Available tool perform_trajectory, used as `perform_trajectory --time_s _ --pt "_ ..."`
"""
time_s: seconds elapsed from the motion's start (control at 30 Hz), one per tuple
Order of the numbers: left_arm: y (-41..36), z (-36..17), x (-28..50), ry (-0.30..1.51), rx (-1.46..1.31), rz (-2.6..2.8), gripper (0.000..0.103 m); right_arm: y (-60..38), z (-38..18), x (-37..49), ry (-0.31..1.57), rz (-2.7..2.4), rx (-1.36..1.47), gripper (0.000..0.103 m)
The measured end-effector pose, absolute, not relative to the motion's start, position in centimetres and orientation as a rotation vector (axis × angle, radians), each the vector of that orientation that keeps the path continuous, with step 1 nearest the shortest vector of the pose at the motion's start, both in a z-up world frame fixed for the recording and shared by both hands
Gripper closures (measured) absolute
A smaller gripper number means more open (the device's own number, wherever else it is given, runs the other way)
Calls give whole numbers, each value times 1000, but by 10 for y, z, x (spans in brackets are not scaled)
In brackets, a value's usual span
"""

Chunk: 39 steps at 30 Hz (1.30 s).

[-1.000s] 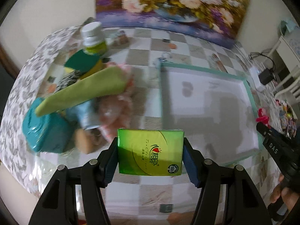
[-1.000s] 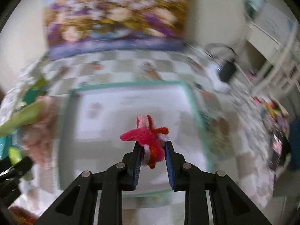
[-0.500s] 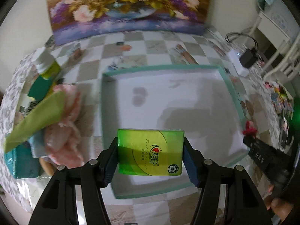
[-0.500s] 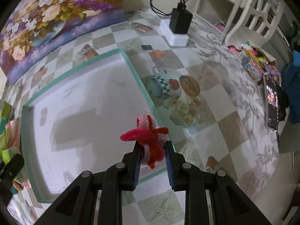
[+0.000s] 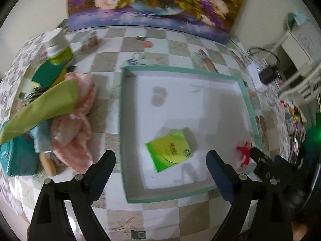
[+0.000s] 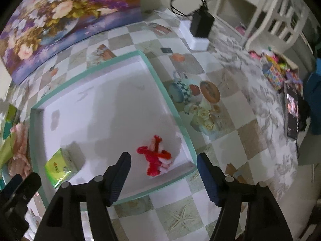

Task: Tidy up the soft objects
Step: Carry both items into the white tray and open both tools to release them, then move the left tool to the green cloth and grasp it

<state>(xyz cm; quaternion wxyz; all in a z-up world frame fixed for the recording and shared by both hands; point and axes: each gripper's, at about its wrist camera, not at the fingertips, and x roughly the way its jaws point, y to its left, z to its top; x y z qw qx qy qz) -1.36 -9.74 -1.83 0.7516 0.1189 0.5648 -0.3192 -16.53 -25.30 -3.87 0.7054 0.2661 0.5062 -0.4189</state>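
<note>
Hovering over the near edge of the tray (image 5: 247, 100), the left gripper (image 5: 160, 167) had its fingers (image 5: 104, 166) spread wide with nothing between them. Green tissue pack (image 5: 169, 150) lay flat on the white tray floor, near-centre, tilted, apart from both fingers. Right gripper (image 6: 163, 175) was likewise wide open and empty, hanging above the tray's near-right corner. Red-and-pink plush toy (image 6: 155, 157) sat on the tray floor just ahead of the right fingers (image 6: 120, 172), close to the tray's right wall, not touching either finger as far as the right wrist view showed. From that view the tissue pack (image 6: 58, 167) was near the tray's front-left corner, well apart from the toy. In the left wrist view the toy (image 5: 243, 153) showed partly behind the right gripper (image 5: 266, 164).

Outside the tray, left side of the desk (image 5: 160, 214): pink fluffy cloth (image 5: 78, 124), lime-green cloth (image 5: 42, 108) draped over it, teal object (image 5: 16, 158) beside them, white-capped bottle (image 5: 58, 48) further back. Black adapter on a white power strip (image 6: 198, 30) sat on the far-right part of the desk.
</note>
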Motion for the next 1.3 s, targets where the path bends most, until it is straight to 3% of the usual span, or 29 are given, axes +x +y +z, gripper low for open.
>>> perform_trajectory --time_s 0.2,1.3 --pt "-66 -7 12 1198 177 -573 2 -229 -22 -145 1104 -896 470 0" --pt "102 11 113 1202 -125 -175 2 -161 -14 -84 1077 -700 343 0"
